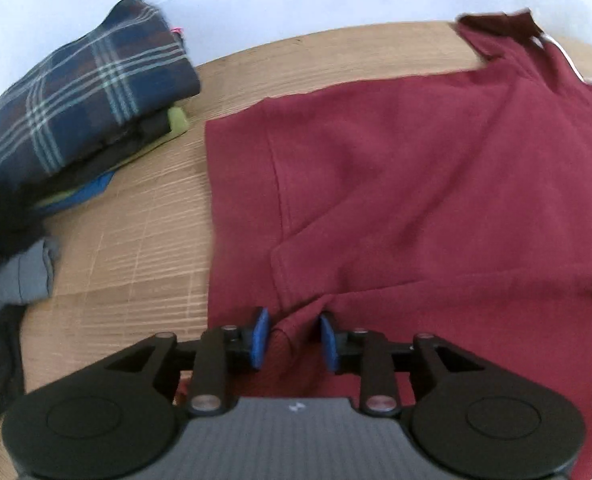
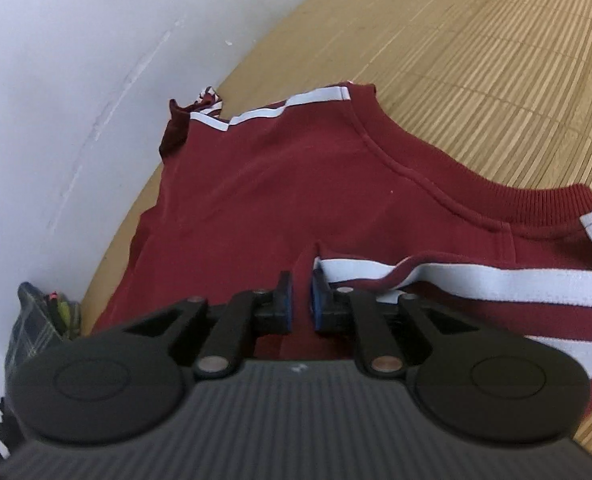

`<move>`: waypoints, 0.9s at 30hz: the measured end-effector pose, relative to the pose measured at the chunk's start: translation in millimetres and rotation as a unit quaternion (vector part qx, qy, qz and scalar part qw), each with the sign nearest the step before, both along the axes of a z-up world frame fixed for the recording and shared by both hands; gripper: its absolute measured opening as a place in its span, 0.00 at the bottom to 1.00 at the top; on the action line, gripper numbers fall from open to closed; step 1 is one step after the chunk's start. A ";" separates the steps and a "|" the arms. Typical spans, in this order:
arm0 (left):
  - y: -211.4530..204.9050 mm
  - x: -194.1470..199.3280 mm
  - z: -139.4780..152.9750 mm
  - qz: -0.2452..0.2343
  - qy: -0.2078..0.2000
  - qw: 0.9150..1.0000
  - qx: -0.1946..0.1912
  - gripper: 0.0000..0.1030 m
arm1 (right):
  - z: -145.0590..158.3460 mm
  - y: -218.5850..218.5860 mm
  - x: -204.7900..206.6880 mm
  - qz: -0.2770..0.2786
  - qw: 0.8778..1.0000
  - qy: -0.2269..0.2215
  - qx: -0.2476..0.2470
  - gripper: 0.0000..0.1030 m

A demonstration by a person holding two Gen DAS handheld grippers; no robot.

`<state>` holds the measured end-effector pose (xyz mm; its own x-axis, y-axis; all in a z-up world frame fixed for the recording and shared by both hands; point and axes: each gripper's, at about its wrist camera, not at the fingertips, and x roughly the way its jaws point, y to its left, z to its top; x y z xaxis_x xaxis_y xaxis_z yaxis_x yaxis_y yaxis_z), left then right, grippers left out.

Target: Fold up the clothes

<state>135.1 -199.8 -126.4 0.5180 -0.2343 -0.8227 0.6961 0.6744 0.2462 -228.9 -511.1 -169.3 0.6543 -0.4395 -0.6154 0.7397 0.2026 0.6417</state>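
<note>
Tongs: left tongs point(image 1: 291, 338) apart over sweater point(image 1: 436, 168) fold, right tongs point(image 2: 300, 304) nearly together, pinching nothing | step: releasing fold | next: smooth, fold again

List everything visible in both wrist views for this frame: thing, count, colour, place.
sweatshirt: one, maroon with white stripes, spread on the table, partly folded
folded clothes stack: one, navy plaid on top, back left by the wall
loose garments: a few, grey and black, left edge
table: one, light wood
wall: white, behind the table
left gripper: black, blue pads, open over a sweatshirt fold
right gripper: black, narrow gap, at the striped sleeve
</note>
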 end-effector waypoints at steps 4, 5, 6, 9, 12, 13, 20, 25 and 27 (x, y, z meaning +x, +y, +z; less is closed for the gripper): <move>16.3 0.0 12.6 0.001 0.007 1.000 -0.023 0.39 | 29.4 2.0 -19.4 -0.021 1.000 -0.001 -0.018 0.31; 19.8 -1.3 17.8 -0.002 0.004 1.000 -0.030 0.42 | 39.1 5.8 -30.3 -0.023 0.999 0.004 -0.024 0.35; 22.5 -2.5 23.1 -0.006 0.003 0.999 -0.036 0.46 | 49.6 11.7 -39.4 -0.012 0.999 0.011 -0.032 0.39; 36.5 -18.0 34.3 -0.005 -0.004 0.999 -0.048 0.49 | 66.8 36.4 -49.5 0.056 0.996 0.042 -0.058 0.47; 53.4 -31.4 36.9 0.022 -0.010 0.999 -0.043 0.50 | 68.9 67.3 -48.4 0.138 0.986 0.063 -0.075 0.47; 60.1 -34.3 35.9 0.037 -0.007 0.998 -0.042 0.50 | 67.5 75.9 -44.1 0.169 0.981 0.050 -0.077 0.47; 71.9 -34.0 4.9 0.055 0.011 0.998 -0.016 0.56 | 35.7 109.3 46.1 0.319 0.945 0.026 -0.061 0.45; 75.3 -31.5 -6.3 0.058 0.008 0.998 -0.011 0.64 | 20.3 107.8 74.2 0.276 0.957 0.070 -0.054 0.45; 73.1 -41.1 1.1 0.041 0.005 0.999 -0.014 0.63 | 32.5 107.1 65.4 0.277 0.956 0.074 -0.057 0.45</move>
<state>94.0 -126.8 -125.3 0.5281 -0.2154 -0.8214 0.6411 0.7354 0.2194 -163.5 -403.9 -136.8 0.7156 -0.1214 -0.6879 0.5802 0.6518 0.4884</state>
